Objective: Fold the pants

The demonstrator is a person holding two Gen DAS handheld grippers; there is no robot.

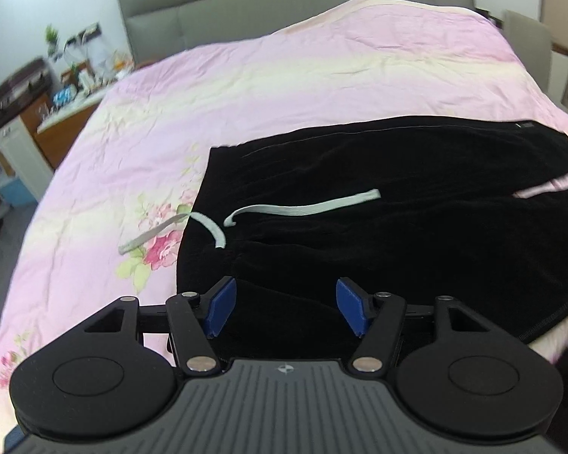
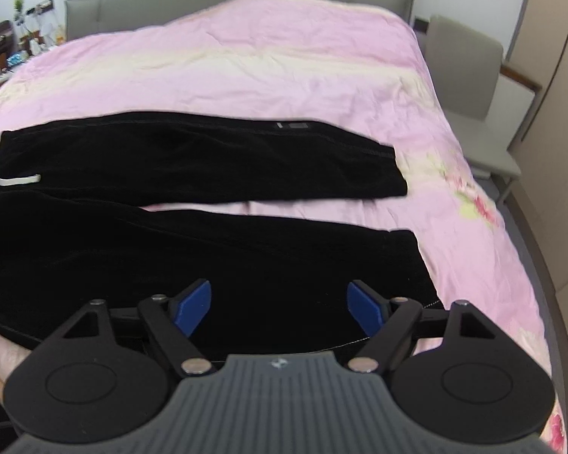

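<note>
Pants (image 2: 208, 249) lie flat on the bed (image 1: 284, 87), black and soft, waist toward my left side and the two legs running out to the right with a strip of pink cover showing between them. Cloth like this looks light and limp to me; it should sag and drag wherever I lift it, and it will not hold a crease by itself. A pale drawstring (image 1: 303, 206) trails loose at the waist, one end off onto the cover, and I judge it could snag or flop out of a fold.

Both of my jaws stand wide with nothing between them. My left gripper (image 1: 286, 308) hovers over the near waist edge, my right gripper (image 2: 280, 308) over the near leg close to its hem. Those near edges seem the places to pinch, taking both layers of cloth together.

Room is generous: bare cover stretches beyond the pants up to the headboard (image 1: 284, 3). The near edge of the bed sits close under me, and a chair (image 2: 469, 113) stands beside the bed's right side.
</note>
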